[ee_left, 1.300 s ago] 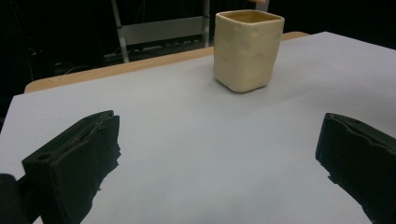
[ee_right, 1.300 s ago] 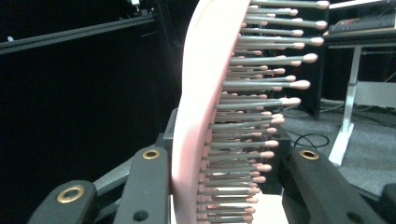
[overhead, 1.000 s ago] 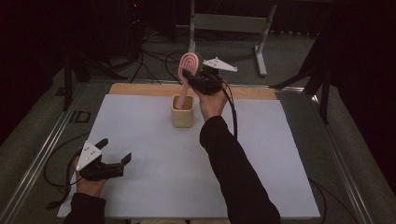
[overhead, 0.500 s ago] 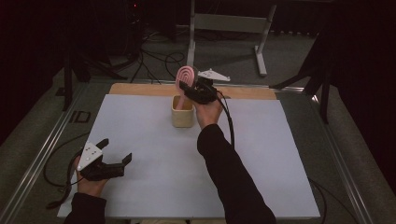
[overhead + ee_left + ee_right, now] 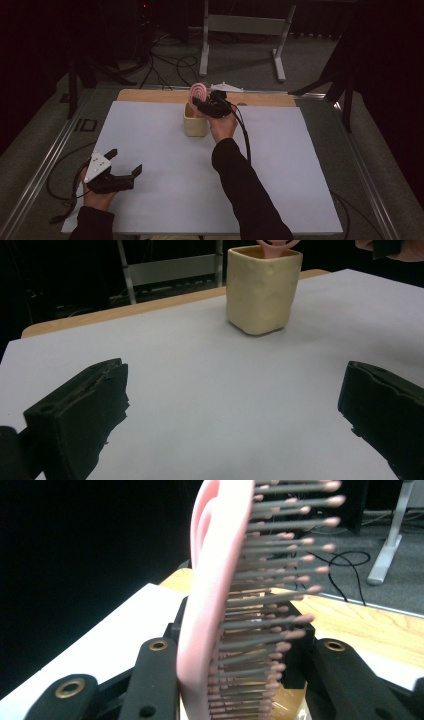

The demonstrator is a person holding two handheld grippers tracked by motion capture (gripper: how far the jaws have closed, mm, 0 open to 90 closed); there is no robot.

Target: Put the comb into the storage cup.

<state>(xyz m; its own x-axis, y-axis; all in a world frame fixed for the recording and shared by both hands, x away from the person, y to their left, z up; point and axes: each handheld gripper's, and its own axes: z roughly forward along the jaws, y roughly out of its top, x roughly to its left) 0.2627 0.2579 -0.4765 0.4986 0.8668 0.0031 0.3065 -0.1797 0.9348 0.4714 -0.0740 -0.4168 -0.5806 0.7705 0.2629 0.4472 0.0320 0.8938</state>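
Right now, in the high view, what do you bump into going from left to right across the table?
Left gripper → cup → right gripper, shut on the pink brush over the cup.

This looks like a lab or recording studio, not a home. The surface (image 5: pixel 150 150) is covered by a plain white sheet with a strip of bare wood (image 5: pixel 150 95) at its far edge, and it sits inside a metal frame (image 5: pixel 45 170) of rails. Black curtains (image 5: pixel 45 45) close off the dim surroundings on both sides. Beyond the surface, the floor is grey carpet (image 5: pixel 250 70) strewn with loose black cables (image 5: pixel 165 62), and a grey metal stand (image 5: pixel 240 30) with splayed feet rests there. Dark tripod-like legs (image 5: pixel 340 85) stand at the right. A small red light (image 5: pixel 145 6) glows among dark equipment at the back.
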